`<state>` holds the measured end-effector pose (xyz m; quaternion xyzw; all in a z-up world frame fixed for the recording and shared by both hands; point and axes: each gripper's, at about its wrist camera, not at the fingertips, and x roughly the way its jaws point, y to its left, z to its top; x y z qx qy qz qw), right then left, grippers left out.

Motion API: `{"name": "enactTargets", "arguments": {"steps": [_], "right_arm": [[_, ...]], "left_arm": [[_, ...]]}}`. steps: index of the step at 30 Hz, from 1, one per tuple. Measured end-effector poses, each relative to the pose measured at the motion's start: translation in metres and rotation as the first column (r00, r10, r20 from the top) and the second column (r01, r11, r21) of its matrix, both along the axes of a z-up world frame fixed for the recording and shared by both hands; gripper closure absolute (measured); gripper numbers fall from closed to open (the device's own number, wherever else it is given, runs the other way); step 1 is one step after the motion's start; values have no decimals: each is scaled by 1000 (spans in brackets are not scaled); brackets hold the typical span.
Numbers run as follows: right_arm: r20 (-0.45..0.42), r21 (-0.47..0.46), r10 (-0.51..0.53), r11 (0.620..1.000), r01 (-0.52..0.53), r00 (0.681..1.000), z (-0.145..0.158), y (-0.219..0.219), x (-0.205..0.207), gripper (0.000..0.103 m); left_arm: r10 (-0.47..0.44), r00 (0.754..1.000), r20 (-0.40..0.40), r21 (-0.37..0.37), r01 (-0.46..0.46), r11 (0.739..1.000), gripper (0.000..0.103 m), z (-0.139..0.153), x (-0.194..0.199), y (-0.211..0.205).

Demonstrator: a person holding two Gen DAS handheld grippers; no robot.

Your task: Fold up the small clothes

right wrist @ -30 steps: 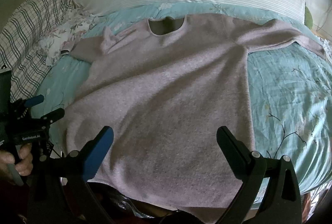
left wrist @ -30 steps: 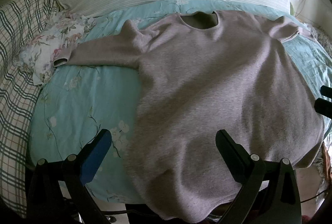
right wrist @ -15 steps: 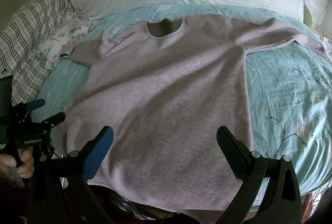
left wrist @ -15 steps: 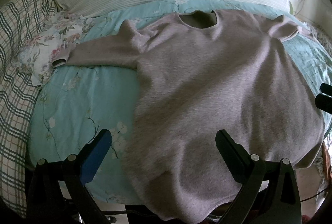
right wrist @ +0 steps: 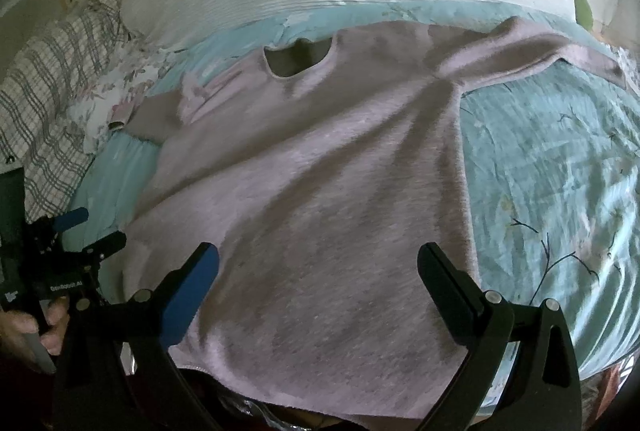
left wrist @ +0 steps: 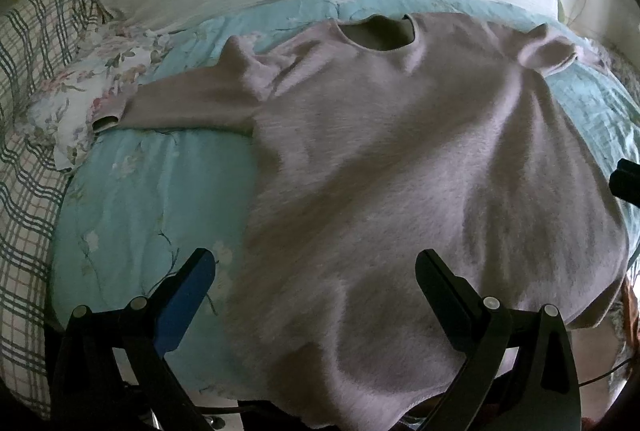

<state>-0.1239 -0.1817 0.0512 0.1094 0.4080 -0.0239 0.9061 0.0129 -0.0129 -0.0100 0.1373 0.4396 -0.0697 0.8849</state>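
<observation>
Left wrist view: your left gripper (left wrist: 314, 273) and right gripper (right wrist: 318, 263) hover spread and empty at lower frame over the sweater (left wrist: 400, 167), laid flat mid-frame on the bed (left wrist: 152, 199), sleeves out, ready for folding.

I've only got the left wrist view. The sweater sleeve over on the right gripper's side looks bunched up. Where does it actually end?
Observer: In the right wrist view, that sleeve lies stretched out across the teal quilt, with its cuff pointing away from the body of the sweater.
Operator: And the right gripper? I only see a sliver of it at the edge.
Observer: The right gripper is open with its jaws wide apart. It hovers above the sweater near the hem and holds nothing.
</observation>
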Motion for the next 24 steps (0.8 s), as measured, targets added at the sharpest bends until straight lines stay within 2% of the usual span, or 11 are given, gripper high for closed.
{"name": "enactTargets", "arguments": {"steps": [8,14,16,18,21,24], "right_arm": [[48,79,-124,990,120,991,7,-71,14,4],[99,88,-270,961,261,958,19,-153,22,5],[104,96,-326,943,317,939,22,-184,25,14],[118,111,-381,923,369,917,23,-217,30,17],[103,171,-478,872,458,872,20,-275,43,25],[97,215,-553,823,526,827,16,-324,64,25]], "left_arm": [[2,999,35,-25,-1,1000,2,0,19,-3],[13,999,36,11,-14,1000,2,1,35,-6],[15,1000,28,17,-15,1000,2,0,40,-9],[16,1000,15,28,-16,999,2,-3,45,-12],[8,1000,-1,31,-8,999,2,-7,50,-18],[-11,1000,-24,-2,11,1000,2,-11,55,-28]]}}
